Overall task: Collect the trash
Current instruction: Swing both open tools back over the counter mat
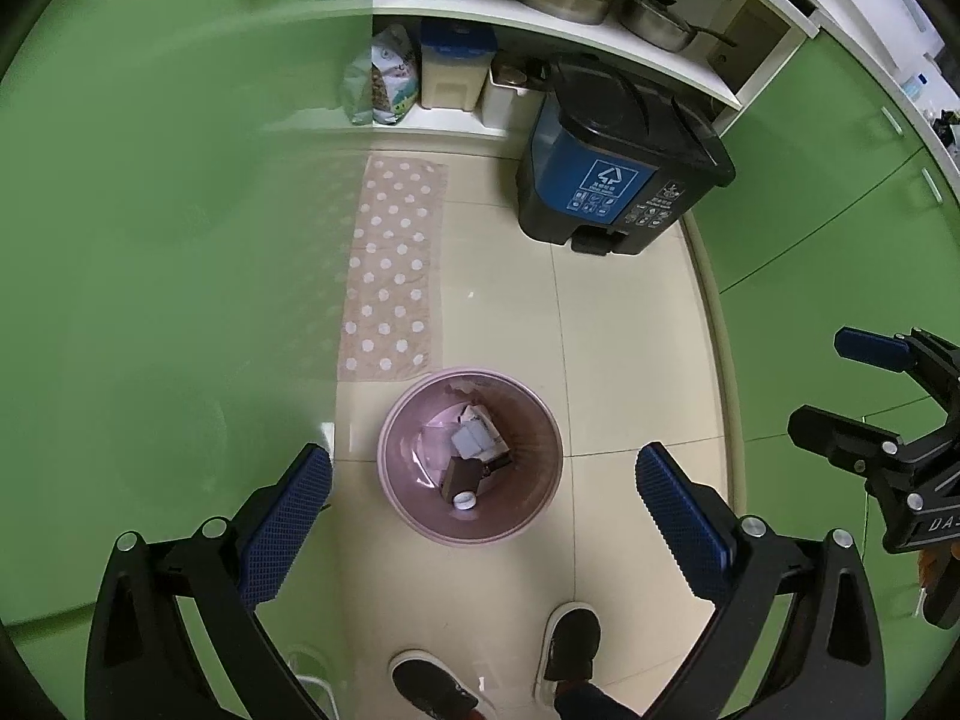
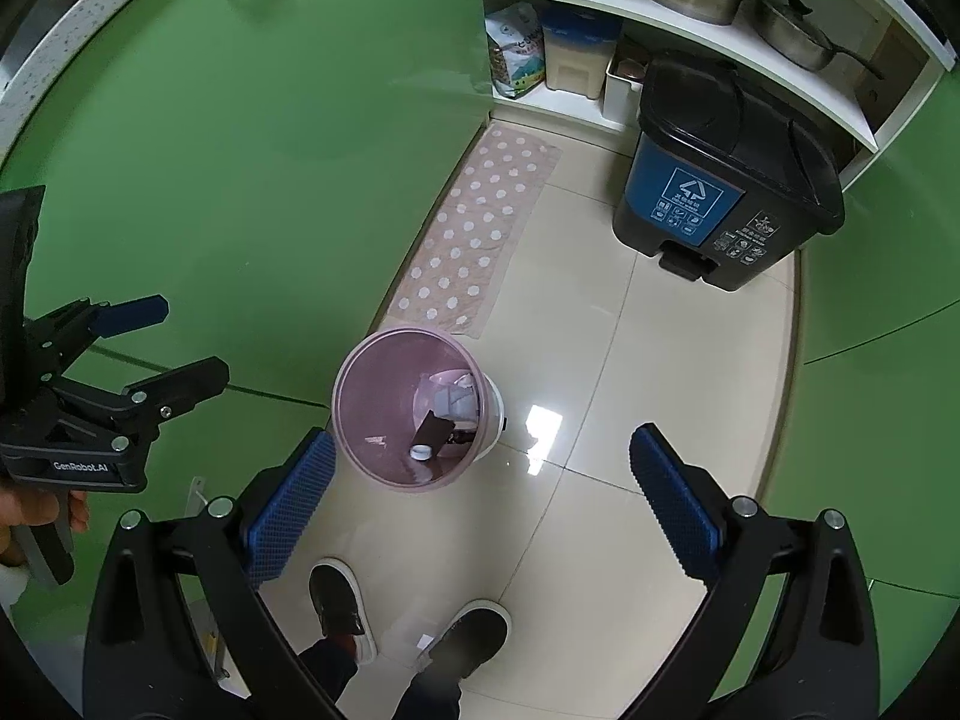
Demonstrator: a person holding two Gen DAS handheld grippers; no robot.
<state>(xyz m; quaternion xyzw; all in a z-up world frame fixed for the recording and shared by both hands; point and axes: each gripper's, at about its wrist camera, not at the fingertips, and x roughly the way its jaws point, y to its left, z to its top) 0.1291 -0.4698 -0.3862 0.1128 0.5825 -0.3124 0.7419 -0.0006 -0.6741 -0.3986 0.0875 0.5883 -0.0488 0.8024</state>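
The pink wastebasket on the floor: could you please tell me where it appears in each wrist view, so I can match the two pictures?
Left wrist view: the pink wastebasket sits lower centre, between the open fingers, just below the polka-dot mat.
Right wrist view: it sits left of centre, by the left fingertip, again at the mat's near end.
Shared landmark: the blue-and-black pedal bin, upper right in both views.

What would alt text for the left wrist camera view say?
Looking down between the open left gripper, a small pink wastebasket stands on a tiled floor, holding paper scraps and a white cap. Beyond it sit a polka-dot mat and a lidded blue-and-black pedal bin; the right gripper shows at the right edge.
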